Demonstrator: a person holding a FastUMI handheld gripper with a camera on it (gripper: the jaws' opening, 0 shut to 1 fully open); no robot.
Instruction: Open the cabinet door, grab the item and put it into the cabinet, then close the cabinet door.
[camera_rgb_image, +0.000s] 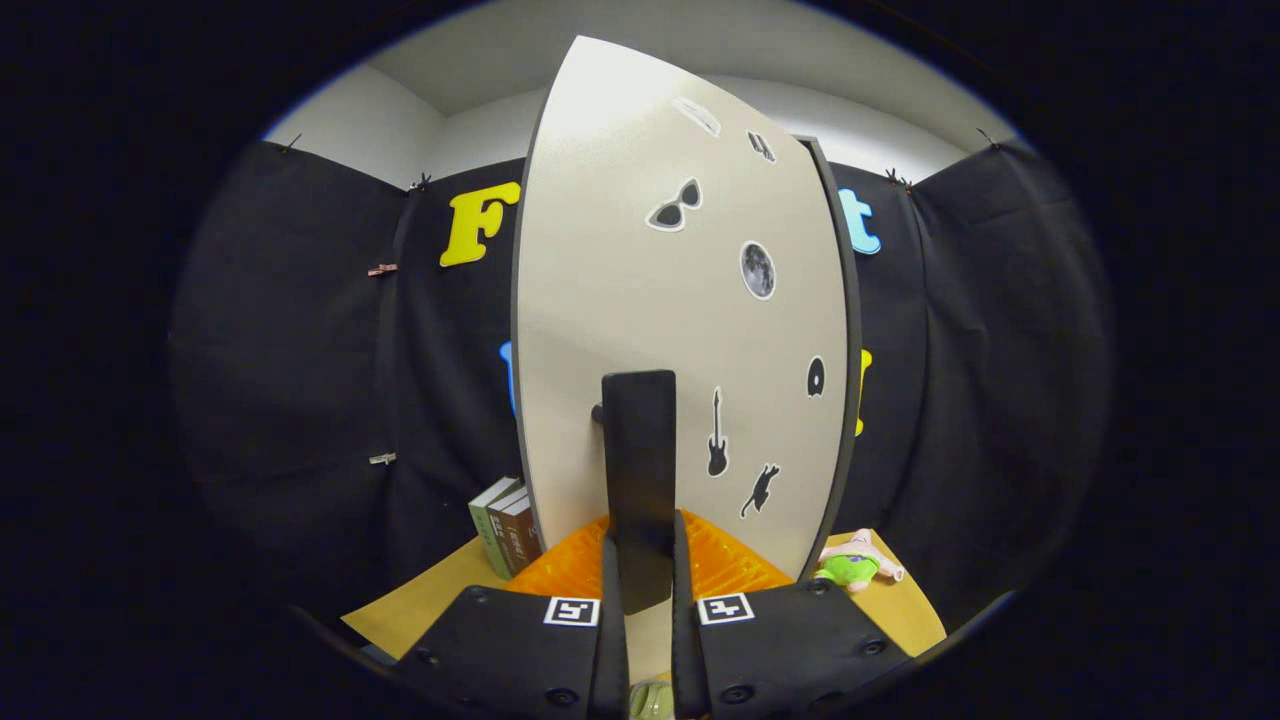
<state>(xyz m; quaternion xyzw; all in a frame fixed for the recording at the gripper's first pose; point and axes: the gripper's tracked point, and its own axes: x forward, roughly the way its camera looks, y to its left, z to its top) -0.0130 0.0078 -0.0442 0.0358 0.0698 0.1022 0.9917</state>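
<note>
Your hand-held gripper (640, 585) clamps the dark upright handle (640, 470) of the cabinet door (650, 300), both fingers (612, 600) pressed close on its lower end. The pale, sticker-dotted door stands right ahead of you, its dark edge toward the right. A pink-and-green plush toy (855, 565) lies on the desk (900, 610) beyond the fingers, right of the door. Two books (505, 530) stand to its left, beside an orange mat (570, 570).

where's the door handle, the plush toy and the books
door handle (640, 470): gripper view, middle of the dark upright bar, gripped between the fingers.
plush toy (852, 566): gripper view, its green body.
books (508, 530): gripper view, their spines.
</note>
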